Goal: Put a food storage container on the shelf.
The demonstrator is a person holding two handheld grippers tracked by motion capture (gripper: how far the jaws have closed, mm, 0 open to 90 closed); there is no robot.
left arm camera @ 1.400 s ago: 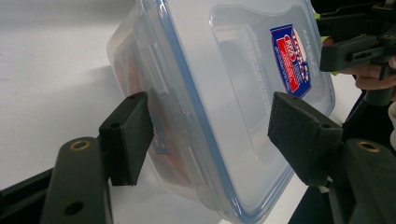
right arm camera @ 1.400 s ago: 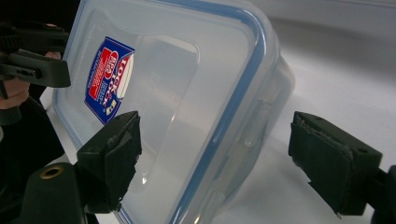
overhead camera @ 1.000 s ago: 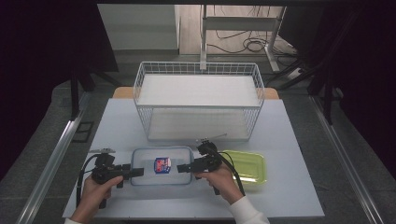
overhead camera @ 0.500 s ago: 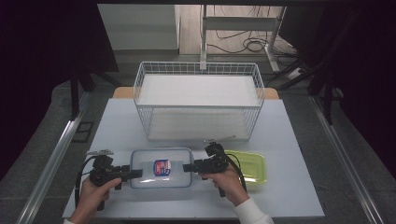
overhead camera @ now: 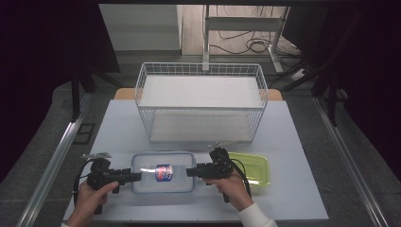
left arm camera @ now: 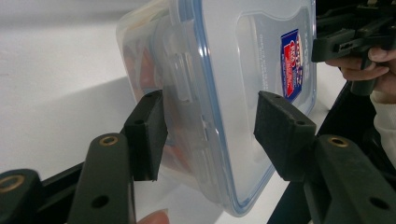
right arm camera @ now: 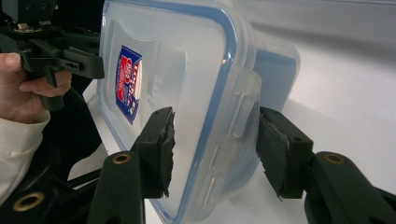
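A clear plastic food container (overhead camera: 163, 172) with a blue-rimmed lid and a red and blue label lies flat on the white table (overhead camera: 293, 142). My left gripper (overhead camera: 135, 176) takes its left end, one pad on the lid and the other on the side wall by the latch flap (left arm camera: 184, 70). The right gripper (overhead camera: 191, 171) takes the right end the same way. Both pairs of jaws have just been closing, with the container (left arm camera: 233, 70) (right arm camera: 187, 70) between them. Across the lid, each gripper view shows the other gripper: right (left arm camera: 345, 42), left (right arm camera: 70, 58).
A yellow-green lidded box (overhead camera: 253, 168) sits just right of my right hand. Behind the container stands a large white wire basket (overhead camera: 201, 123), open at the top. Bare table lies at the far left and right, with dark floor beyond its edges.
Both hands have stayed at the container's two ends. The right gripper has shifted slightly to the right. The container has not moved.
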